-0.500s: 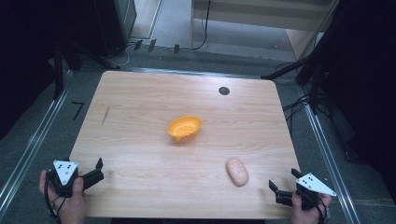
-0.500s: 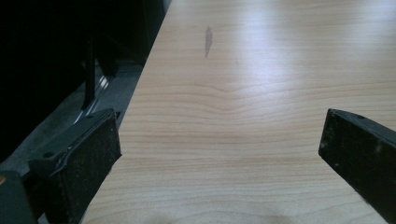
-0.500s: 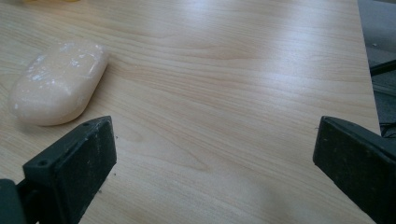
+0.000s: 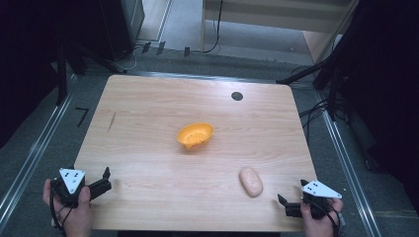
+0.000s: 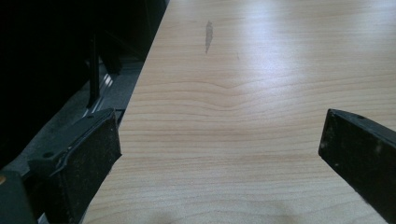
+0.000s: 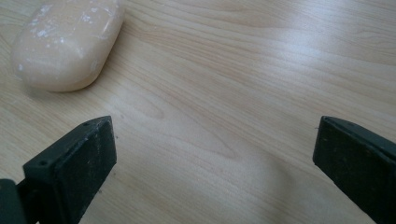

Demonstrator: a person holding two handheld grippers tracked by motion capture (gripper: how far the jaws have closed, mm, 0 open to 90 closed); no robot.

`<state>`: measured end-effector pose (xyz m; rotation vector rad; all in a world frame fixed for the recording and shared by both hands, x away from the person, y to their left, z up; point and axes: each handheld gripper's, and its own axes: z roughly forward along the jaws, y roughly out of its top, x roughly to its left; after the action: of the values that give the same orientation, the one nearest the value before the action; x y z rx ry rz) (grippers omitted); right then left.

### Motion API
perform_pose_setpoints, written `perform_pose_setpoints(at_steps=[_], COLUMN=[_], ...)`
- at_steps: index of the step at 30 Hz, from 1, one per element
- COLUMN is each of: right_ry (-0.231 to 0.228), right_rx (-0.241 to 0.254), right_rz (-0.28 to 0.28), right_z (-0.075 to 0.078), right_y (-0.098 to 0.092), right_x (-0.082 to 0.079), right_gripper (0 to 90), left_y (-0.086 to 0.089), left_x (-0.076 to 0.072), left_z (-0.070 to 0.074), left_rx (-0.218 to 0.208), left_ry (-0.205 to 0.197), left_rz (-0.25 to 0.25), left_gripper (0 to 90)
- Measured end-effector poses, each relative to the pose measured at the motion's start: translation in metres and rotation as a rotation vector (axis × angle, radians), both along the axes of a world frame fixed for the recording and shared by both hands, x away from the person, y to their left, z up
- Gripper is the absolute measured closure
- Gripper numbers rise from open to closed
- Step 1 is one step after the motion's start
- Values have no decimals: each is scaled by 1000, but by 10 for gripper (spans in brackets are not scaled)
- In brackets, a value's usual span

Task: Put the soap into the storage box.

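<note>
An orange bowl [image 4: 195, 136] sits near the middle of the wooden table [image 4: 148, 98]. A pale oval soap-like bar [image 4: 251, 181] lies toward the front right, and shows again as the bar [image 6: 70, 42] at the upper left of the right gripper view. My left gripper [image 4: 105, 179] rests at the table's front left corner, open with only bare wood between its jaws [image 5: 219, 154]. My right gripper [image 4: 285, 206] is at the front right edge, a little right of the bar and apart from it. It is open with nothing between its jaws [image 6: 215, 154].
A small black round cap [image 4: 237, 96] is set in the table near the back. A dark scuff [image 4: 112, 122] marks the left side, seen as the scuff [image 5: 208, 35] ahead of the left gripper. The table's left edge drops to a dark floor with metal rails [image 4: 34, 158].
</note>
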<state>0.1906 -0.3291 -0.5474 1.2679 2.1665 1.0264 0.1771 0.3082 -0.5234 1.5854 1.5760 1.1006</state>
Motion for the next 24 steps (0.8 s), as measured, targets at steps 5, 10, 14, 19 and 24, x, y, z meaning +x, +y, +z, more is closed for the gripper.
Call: perform_pose_setpoints(at_steps=[5, 10, 14, 19, 24], right_ry=[19, 52, 77, 109, 164], right_rx=[-6, -17, -38, -51, -68], right_rz=[-12, -9, 3, 10, 15], right_z=[8, 14, 20, 25, 30], right_y=[1, 2, 6, 12, 22], right_x=[5, 9, 13, 17, 21], right_gripper=[7, 7, 7, 7, 7], left_y=[0, -2, -6, -7, -6], left_x=[1, 2, 2, 2, 2], left_z=[0, 0, -1, -1, -1], left_rx=[4, 23, 55, 62, 58], left_ry=[10, 15, 19, 21, 22], left_rz=[0, -8, -14, -17, -17], left_gripper=[0, 0, 0, 0, 0])
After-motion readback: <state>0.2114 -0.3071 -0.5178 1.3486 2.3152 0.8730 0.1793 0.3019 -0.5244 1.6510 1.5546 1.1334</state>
